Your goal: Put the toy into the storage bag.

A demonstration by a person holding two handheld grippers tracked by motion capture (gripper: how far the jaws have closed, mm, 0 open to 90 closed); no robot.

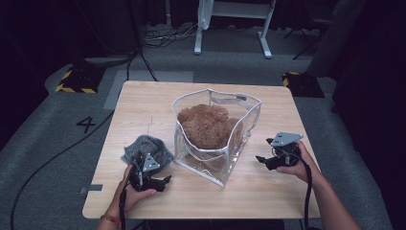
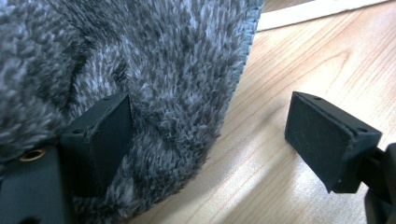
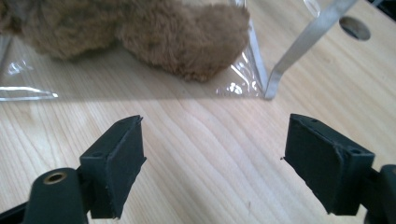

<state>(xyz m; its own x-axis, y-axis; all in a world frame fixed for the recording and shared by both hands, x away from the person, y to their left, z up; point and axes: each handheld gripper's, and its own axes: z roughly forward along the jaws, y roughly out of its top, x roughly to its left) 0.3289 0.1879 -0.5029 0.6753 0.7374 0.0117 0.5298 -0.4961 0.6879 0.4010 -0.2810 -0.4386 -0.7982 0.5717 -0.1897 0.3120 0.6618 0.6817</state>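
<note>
A clear plastic bag [image 1: 218, 158] with white trim stands open in the middle of the wooden table [image 1: 268, 191], and a brown fluffy cloth [image 1: 207, 125] fills it. To its left lies a grey fluffy cloth [image 1: 146, 146]. My left gripper [image 1: 165, 180] rests at the near edge of that grey cloth [image 2: 154, 70] with its jaws open; one pad lies against the fluff, the other over bare wood. My right gripper [image 1: 261, 159] is low over the table to the right of the bag, jaws open and nothing between them. Ahead of it are the brown cloth [image 3: 140, 32] and the bag's corner [image 3: 254, 79].
A white bag strap [image 3: 308, 42] slants down to the table beside a round hole in it. Beyond the table, on the grey floor, are cables, a white table frame [image 1: 234, 19] and yellow-black striped bases [image 1: 76, 81].
</note>
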